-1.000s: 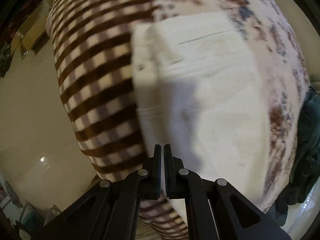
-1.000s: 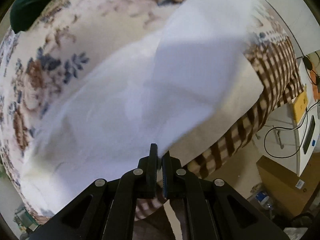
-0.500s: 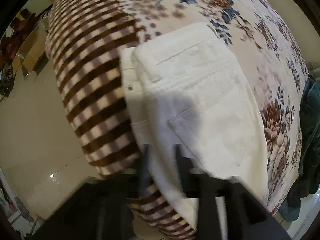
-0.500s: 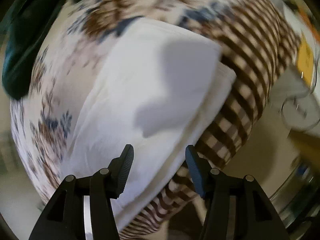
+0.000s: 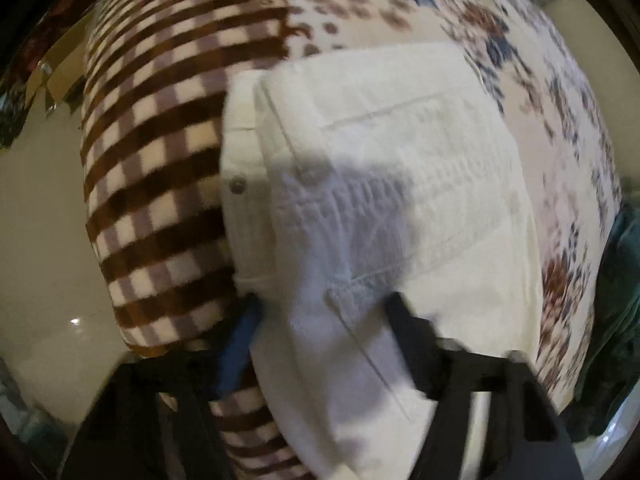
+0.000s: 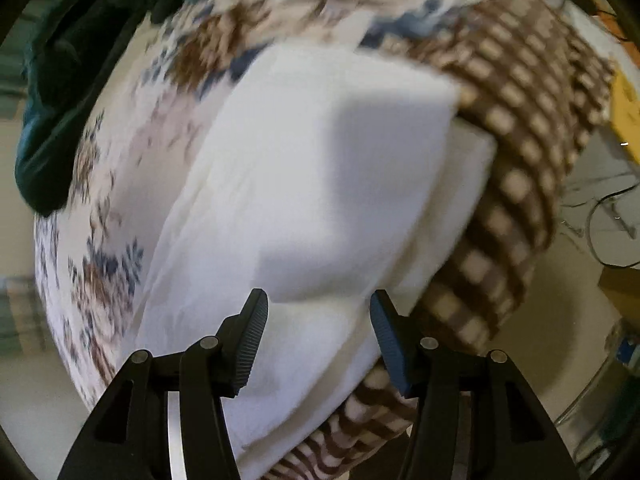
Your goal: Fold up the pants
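White pants [image 5: 392, 184] lie folded on a bed, waistband and a metal button [image 5: 238, 186] at their left edge in the left wrist view. The same folded pants [image 6: 320, 184] fill the middle of the right wrist view. My left gripper [image 5: 324, 320] is open, its fingers blurred, just above the near edge of the pants. My right gripper [image 6: 318, 316] is open and empty, above the near edge of the pants. Neither gripper holds cloth.
The bed has a floral cover [image 5: 552, 92] and a brown checked blanket [image 5: 160, 152] along its edge. Dark green clothing [image 6: 60, 80] lies at the bed's far side. Shiny floor [image 5: 36, 240] lies beside the bed. A yellow box [image 6: 626, 108] and cables are at the right.
Both grippers were shut on the pants' cloth a second ago. They have let go and opened wide, and the pants now lie folded flat.
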The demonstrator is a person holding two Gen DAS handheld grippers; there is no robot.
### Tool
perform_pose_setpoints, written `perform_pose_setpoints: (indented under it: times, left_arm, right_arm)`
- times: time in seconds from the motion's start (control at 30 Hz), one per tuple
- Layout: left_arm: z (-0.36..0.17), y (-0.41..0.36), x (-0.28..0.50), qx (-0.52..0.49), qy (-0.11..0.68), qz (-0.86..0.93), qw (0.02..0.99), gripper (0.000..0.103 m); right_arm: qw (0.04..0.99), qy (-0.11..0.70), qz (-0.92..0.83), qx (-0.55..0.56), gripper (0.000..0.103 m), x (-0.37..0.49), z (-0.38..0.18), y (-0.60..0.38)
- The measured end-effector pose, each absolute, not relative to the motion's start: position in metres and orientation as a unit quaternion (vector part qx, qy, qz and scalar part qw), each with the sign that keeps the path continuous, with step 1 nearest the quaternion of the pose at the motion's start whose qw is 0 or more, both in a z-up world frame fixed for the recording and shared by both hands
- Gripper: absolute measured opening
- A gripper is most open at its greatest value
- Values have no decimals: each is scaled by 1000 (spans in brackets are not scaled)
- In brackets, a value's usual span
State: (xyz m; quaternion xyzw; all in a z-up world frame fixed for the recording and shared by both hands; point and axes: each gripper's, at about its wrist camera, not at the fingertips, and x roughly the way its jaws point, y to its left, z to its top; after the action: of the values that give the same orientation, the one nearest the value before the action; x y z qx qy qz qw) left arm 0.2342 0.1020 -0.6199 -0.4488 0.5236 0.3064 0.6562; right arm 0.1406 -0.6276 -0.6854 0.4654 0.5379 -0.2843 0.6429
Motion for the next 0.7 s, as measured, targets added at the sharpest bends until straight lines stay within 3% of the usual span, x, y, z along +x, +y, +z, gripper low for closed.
perform_pose_setpoints:
  times: [0.07,0.1,0.23,0.5,0.57,0.6,0.63,0.7]
  left_arm:
    - [-613,101,227,-441,513,309,669,24]
    - [-607,101,220,-434,506,315,675,9]
    - [-592,111,192,-442,486,318,684,0]
    - [-574,116,200,-487,459,253,699,2]
    - [-579,115,214,-495,467,235,694,12]
    - [-584,114,220,-495,478,235,687,28]
    - [-587,115,221,-496,482,234,684,47]
    - [-598,114,229,-495,490,230,680,69]
  right_arm:
    - [642,547,-301,446,14,143,-687,-623]
    - [640,548,-311,441,0,142,-685,-622]
    - [648,535,-352,412,0,133,-665,-628]
    - [627,593,-183,471,4,150,-675,-612]
    - [615,605,-153,483,21,159,-686,-595]
    - [610,607,-141,490,37,162,-692,-588]
    - [605,608,-129,497,42,164,-697,-581]
    - [592,614,-112,510,42,169,-708,-568]
